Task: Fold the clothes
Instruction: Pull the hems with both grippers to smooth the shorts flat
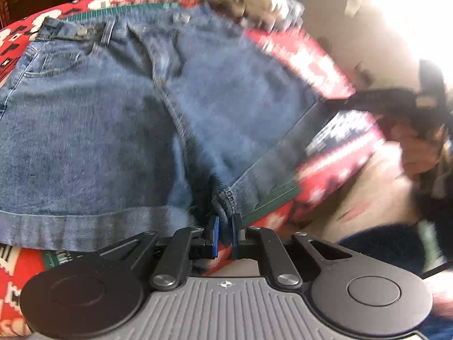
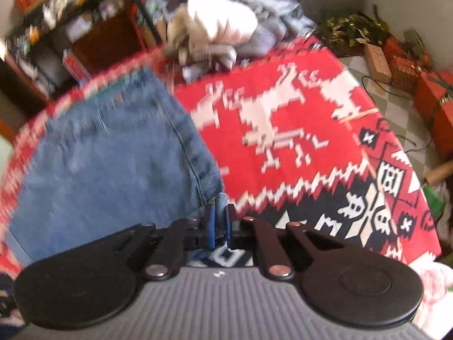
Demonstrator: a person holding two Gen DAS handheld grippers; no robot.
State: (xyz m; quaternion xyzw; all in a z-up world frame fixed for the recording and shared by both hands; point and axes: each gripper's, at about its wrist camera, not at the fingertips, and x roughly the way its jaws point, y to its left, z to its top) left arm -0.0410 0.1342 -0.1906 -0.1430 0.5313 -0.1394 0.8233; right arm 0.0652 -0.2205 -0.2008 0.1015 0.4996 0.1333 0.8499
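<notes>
While denim shorts [image 1: 113, 119] cover red blanket [image 2: 283, 107], laundry pile [image 2: 220, 28] beyond.

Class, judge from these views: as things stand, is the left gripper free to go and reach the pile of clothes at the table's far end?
Probably not: the left gripper is shut on the shorts, and the pile lies beyond them.

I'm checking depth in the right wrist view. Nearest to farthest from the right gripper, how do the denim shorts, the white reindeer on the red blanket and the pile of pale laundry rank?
1. denim shorts, pinched in the right gripper, left side.
2. white reindeer, mid blanket, ahead and right.
3. pile of pale laundry, at the blanket's far edge, top centre.
</notes>
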